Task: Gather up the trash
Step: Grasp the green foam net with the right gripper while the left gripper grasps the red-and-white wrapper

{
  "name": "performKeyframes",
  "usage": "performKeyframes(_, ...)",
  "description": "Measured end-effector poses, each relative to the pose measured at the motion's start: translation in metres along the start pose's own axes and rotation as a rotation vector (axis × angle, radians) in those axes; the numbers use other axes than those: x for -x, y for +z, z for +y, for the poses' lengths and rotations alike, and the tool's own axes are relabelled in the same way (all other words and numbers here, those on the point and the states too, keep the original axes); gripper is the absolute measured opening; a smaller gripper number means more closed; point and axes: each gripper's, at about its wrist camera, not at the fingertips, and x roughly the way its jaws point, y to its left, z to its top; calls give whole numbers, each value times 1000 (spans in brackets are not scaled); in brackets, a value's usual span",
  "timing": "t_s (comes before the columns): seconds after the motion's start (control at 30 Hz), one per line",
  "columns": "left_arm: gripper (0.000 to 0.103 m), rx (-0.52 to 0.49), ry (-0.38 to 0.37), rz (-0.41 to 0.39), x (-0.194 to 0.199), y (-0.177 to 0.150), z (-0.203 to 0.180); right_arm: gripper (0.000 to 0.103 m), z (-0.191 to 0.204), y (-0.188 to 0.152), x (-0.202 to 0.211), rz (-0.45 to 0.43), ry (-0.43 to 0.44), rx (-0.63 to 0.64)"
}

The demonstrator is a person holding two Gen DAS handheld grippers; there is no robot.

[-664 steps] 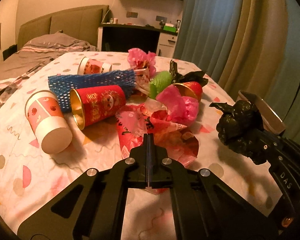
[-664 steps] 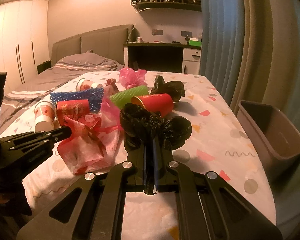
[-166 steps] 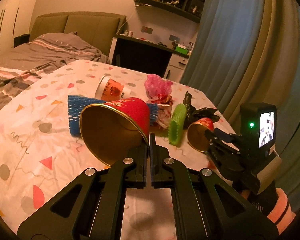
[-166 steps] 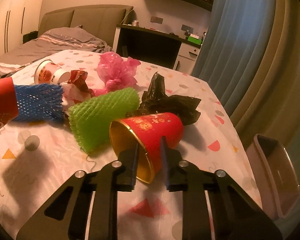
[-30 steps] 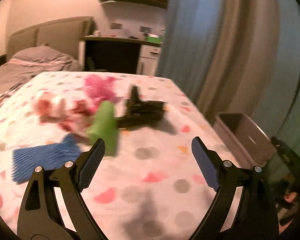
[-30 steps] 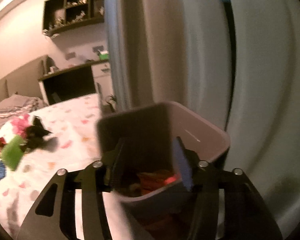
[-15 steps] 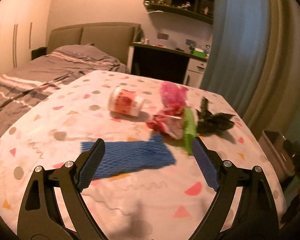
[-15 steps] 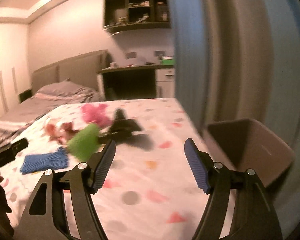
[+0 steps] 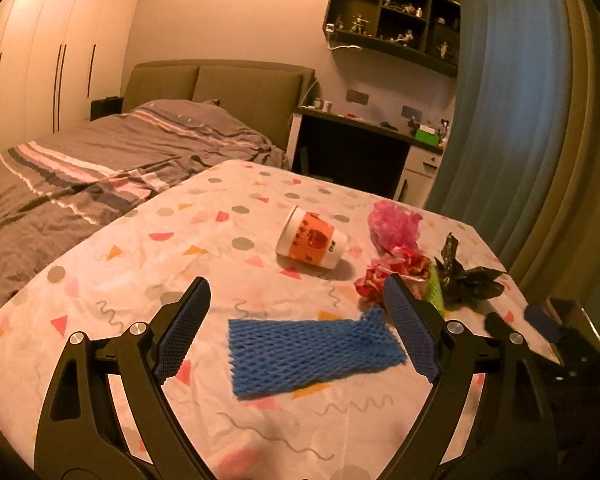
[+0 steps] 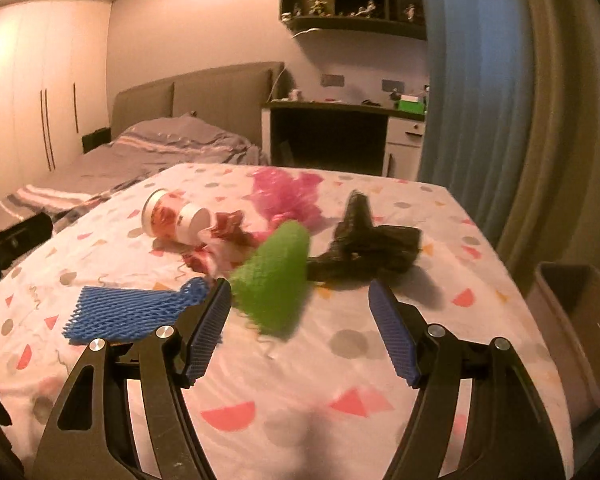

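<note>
left tool [image 9: 296,328] apart, empty | blue net [image 9: 312,350] between fingers | right tool [image 10: 300,320] apart, green net [image 10: 274,280] ahead

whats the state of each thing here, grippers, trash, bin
left hand-held gripper: open, nothing held
right hand-held gripper: open, jaws just widened, nothing between them
blue foam net: lying flat on the table
green foam net: lying on the table, blurred
paper cup: tipped on its side
pink plastic bag: crumpled
red wrapper: crumpled
black plastic bag: crumpled
trash bin: upright beside the table, contents not visible
</note>
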Motion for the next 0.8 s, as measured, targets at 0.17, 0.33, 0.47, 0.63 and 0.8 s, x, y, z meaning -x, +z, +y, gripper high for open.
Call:
performKeyframes(0.17, 87, -5, -9, -10, -3, 6, 4, 70, 14, 4, -27, 57, 14, 19)
performKeyframes(0.33, 87, -9, -19, -6, -10, 11, 5, 63, 23, 4, -52, 127, 24, 24)
performKeyframes(0.47, 87, -21, -37, 2, -16, 12, 2, 54, 22, 6, -67, 178, 21, 17)
performKeyframes(0.63, 87, -46, -62, 15, -24, 11, -7, 23, 14, 5, -83, 250, 36, -19)
performKeyframes(0.8, 87, -69, -91, 34, -32, 7, -17, 10, 2, 5, -75, 219, 40, -50)
